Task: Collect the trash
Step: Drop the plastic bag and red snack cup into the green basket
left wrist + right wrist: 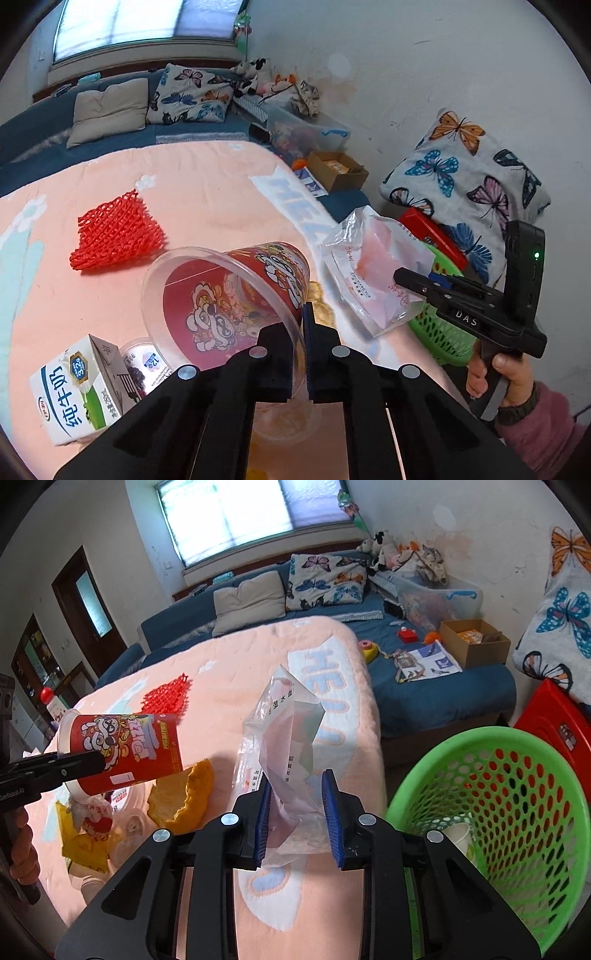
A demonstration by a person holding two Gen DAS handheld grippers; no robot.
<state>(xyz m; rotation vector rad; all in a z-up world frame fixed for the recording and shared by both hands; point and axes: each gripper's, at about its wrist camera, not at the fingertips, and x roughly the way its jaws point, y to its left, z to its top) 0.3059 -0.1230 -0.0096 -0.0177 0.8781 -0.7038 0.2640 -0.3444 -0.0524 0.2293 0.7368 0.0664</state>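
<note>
- I'm seeing a milk carton (79,387) lying at the left on the pink blanket (207,192), with a red foam net (116,232) well beyond it; both look light, the carton stiff enough to pinch by its edges, the net soft.
- I'm holding the left gripper (304,354) clenched on the clear rim of the red snack cup (236,295), which is hanging tilted above the blanket; the thin wall will probably flex, and I judge the rim slippery, so a grip deeper on the wall may be safer.
- I'm noticing an orange peel (184,797) lying below the cup, beside yellow wrappers (79,834); it looks limp and easy to tear.
- I'm keeping the right gripper (299,812) closed on the clear plastic bag (288,746), pads pressing its lower part; it is floppy and nearly weightless.
- I'm reading the green basket (491,738) at the right, beside the bed, as the drop point; a paper cup (460,836) is lying inside.
</note>
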